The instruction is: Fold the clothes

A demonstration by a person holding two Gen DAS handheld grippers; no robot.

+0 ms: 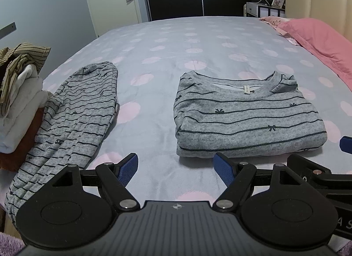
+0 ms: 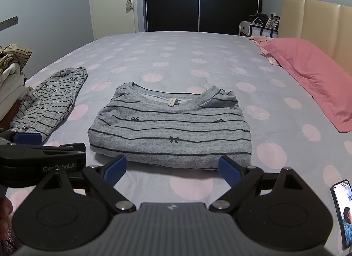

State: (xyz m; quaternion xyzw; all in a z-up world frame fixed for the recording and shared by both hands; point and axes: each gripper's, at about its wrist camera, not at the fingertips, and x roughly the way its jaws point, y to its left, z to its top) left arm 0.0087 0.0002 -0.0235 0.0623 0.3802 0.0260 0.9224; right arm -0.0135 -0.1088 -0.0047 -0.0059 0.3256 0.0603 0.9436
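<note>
A grey striped top (image 1: 244, 119) with small bows lies folded into a rectangle on the bed, collar facing away; it also shows in the right wrist view (image 2: 171, 128). Matching grey striped trousers (image 1: 72, 119) lie folded lengthwise to its left, also in the right wrist view (image 2: 50, 104). My left gripper (image 1: 176, 170) is open and empty, just in front of the top's near left corner. My right gripper (image 2: 172, 169) is open and empty, at the top's near edge. Each gripper shows at the edge of the other's view.
The bed (image 1: 176, 42) has a pale blue cover with pink dots. A pile of clothes (image 1: 19, 93) sits at the left edge. Pink pillows (image 2: 312, 75) lie at the right by a beige headboard. A phone (image 2: 342, 212) is at lower right.
</note>
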